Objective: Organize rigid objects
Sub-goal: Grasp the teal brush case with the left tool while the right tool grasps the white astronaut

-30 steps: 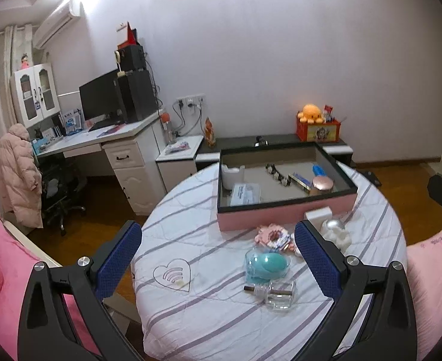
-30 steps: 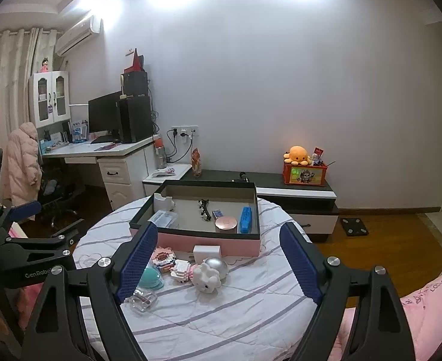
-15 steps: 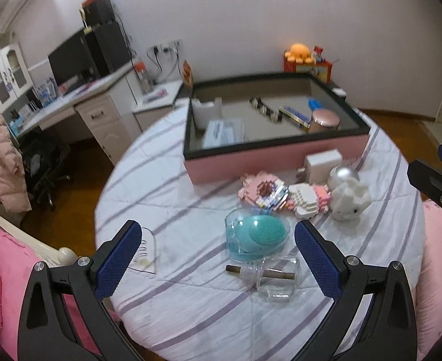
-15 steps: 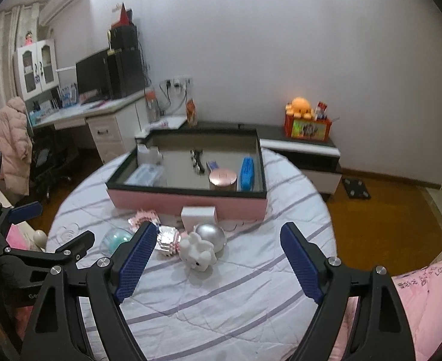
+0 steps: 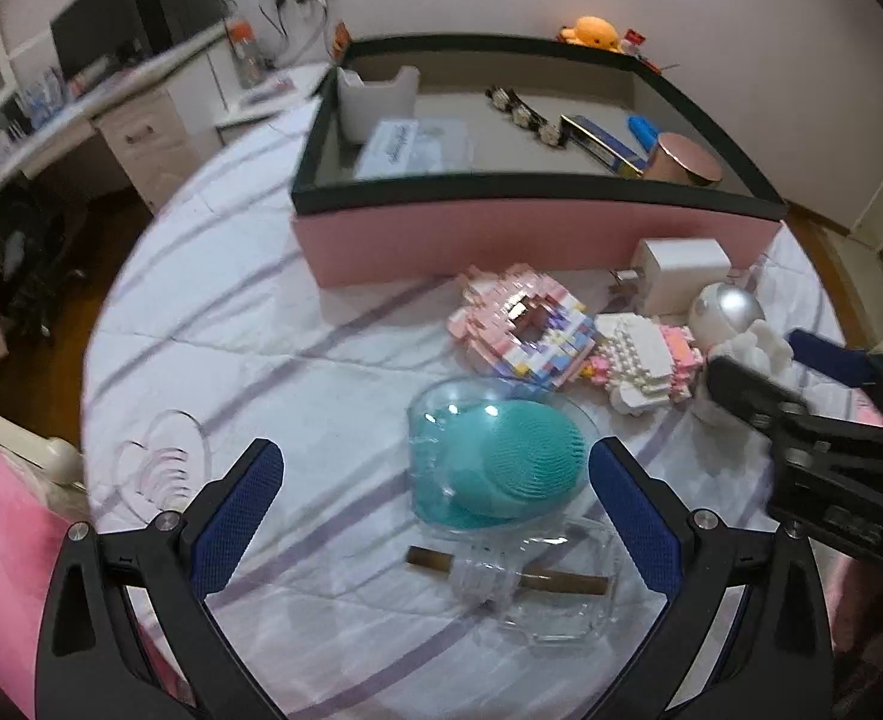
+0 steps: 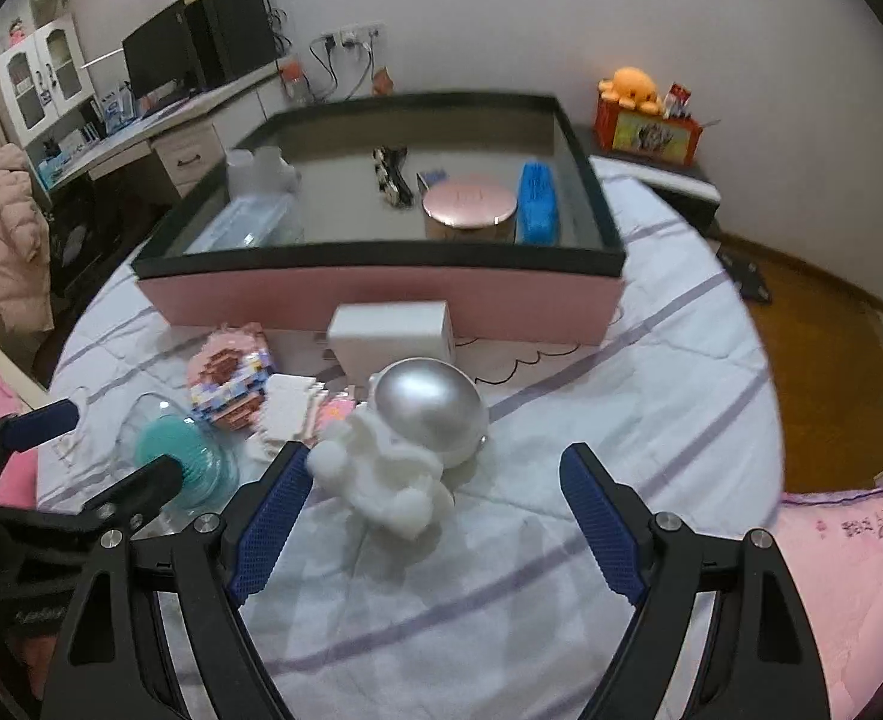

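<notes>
Lying on its side on the striped round table (image 6: 651,420), the white astronaut figure (image 6: 405,456) has its silver helmet toward the pink box (image 6: 381,294) and its legs toward the near table edge, so its long axis runs roughly from the box outward, a little slantwise. The right gripper (image 6: 435,510) hangs over it with jaws wide apart; its left pad sits just beside the figure's arm, though contact cannot be told. A white charger block (image 6: 390,333) stands between the helmet and the box wall. Left of the figure lie two brick-built models (image 5: 531,330), near the box front. The left gripper (image 5: 435,498), jaws likewise spread and empty, hovers above a teal brush in a clear heart-shaped case (image 5: 489,462); nearer than that lies a glass bottle (image 5: 537,588), on its side, its long axis parallel to the box front
</notes>
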Demonstrator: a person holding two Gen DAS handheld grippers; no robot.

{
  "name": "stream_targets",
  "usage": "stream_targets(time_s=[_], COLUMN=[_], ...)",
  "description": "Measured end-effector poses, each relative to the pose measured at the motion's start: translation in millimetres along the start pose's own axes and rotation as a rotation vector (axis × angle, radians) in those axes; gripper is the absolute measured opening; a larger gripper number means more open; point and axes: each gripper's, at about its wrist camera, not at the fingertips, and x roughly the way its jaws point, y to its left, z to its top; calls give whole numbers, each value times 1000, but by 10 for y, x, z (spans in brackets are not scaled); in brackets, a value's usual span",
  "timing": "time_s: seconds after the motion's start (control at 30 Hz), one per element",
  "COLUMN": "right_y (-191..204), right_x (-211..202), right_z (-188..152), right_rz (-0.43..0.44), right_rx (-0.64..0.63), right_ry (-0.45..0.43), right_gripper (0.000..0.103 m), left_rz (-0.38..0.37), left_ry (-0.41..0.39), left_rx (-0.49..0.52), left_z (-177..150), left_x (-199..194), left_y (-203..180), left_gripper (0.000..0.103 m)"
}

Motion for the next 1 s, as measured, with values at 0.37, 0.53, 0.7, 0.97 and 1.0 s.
stream_targets(time_s=[0.37, 0.53, 0.7, 0.97, 1.0], right_y=[-115, -159, -189, -253, -253], right_x=[-11, -37, -37, -189, -214], right_z=[-207, -233, -220, -181, -170], right_rz=[46, 69, 78, 69, 67], right_rx=[-1, 15, 22, 39, 40], right_ry=[18, 14, 10, -33, -42], right_gripper=[50, 50, 50, 50, 50], left_rz=[-11, 1, -27, -14, -9], left_ry=[83, 44, 59, 47, 40], left_rx=[43, 20, 1, 2, 2], left_z=[-30, -8, 25, 98, 96], left_x=[310, 242, 245, 167, 141], left_y=[-136, -73, -13, -8, -19], left_gripper=[103, 75, 74, 74, 74])
